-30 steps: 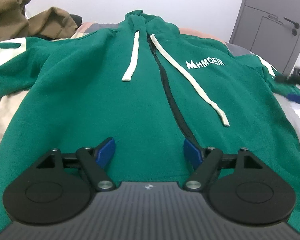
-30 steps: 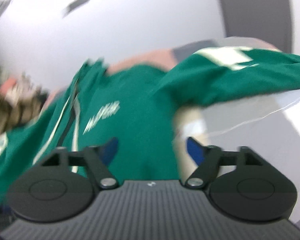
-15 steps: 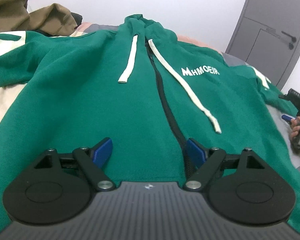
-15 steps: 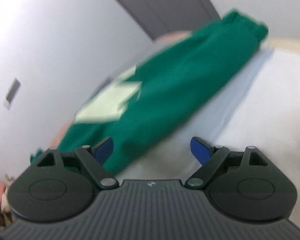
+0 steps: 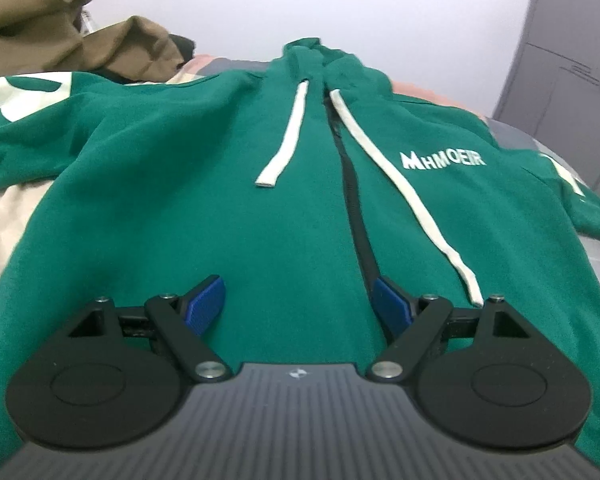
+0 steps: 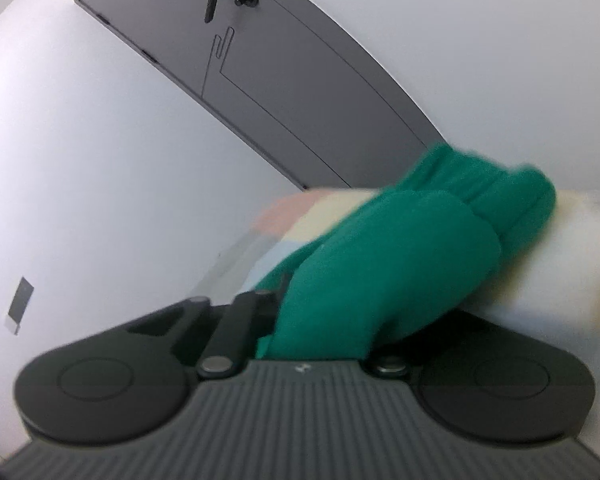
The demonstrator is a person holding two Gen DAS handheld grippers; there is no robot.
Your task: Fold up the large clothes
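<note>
A green zip hoodie with white drawstrings and white chest lettering lies face up on the bed, hood at the far end. My left gripper is open and empty, low over the hem beside the black zipper. In the right wrist view the hoodie's green sleeve fills the space between my right gripper's fingers, with the ribbed cuff beyond. The sleeve hides the right fingertips, so I cannot tell how the jaws stand.
Brown clothes are piled at the far left of the bed. A grey door stands behind the bed's right side. The pastel bedsheet and a white cover lie under the sleeve.
My right gripper has moved onto the sleeve, which now lies between its fingers near the cuff. My left gripper has shifted slightly over the hem and stays open.
</note>
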